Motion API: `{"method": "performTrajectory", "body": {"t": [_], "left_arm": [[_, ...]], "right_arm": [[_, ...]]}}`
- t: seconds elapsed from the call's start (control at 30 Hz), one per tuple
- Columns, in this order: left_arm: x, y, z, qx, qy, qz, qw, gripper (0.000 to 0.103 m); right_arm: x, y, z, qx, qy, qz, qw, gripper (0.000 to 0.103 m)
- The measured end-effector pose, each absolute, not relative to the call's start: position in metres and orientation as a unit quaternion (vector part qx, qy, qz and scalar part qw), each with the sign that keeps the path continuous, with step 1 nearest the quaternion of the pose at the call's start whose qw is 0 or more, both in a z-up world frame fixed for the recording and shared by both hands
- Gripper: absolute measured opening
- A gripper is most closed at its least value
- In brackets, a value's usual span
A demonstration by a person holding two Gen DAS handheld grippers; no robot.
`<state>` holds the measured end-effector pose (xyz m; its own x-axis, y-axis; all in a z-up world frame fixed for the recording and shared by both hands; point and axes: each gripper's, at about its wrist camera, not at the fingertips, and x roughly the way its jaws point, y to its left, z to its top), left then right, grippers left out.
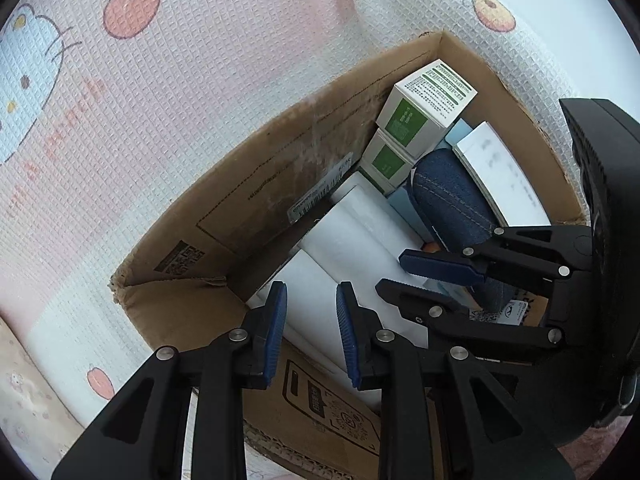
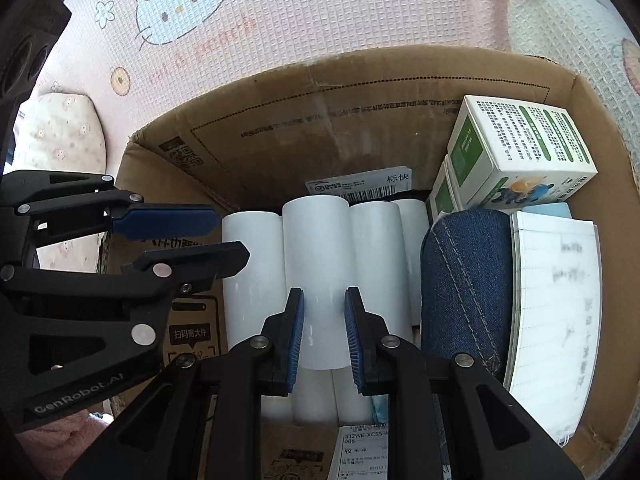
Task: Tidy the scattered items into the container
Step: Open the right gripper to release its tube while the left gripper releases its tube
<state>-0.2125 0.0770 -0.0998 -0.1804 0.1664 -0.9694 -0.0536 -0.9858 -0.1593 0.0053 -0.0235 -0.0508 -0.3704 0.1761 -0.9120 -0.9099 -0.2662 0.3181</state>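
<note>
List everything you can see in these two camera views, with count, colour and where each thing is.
cardboard box: one, brown, on the blanket, holding everything below
white rolls: at least four, white, side by side in the box's middle, one lying on top
denim pouch: one, blue, right of the rolls
notebook: one, white, lined, against the box's right wall
carton boxes: two, white and green, stacked in the far right corner
blanket: one, pink and white, cartoon cat print, under the box
left gripper: black with blue pads, open, over the box
right gripper: black with blue pads, open, over the top roll
</note>
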Motion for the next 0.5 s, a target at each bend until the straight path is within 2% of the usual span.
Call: {"method": "performTrajectory", "body": {"t": [0.5], "left_arm": [[-0.214,0.084,-0.096,-0.648,-0.019,0.756,0.087,0.029]], "right_arm": [[0.032,-0.052,-0.015,-0.37,0.452,0.679,0.444,0.018]]}}
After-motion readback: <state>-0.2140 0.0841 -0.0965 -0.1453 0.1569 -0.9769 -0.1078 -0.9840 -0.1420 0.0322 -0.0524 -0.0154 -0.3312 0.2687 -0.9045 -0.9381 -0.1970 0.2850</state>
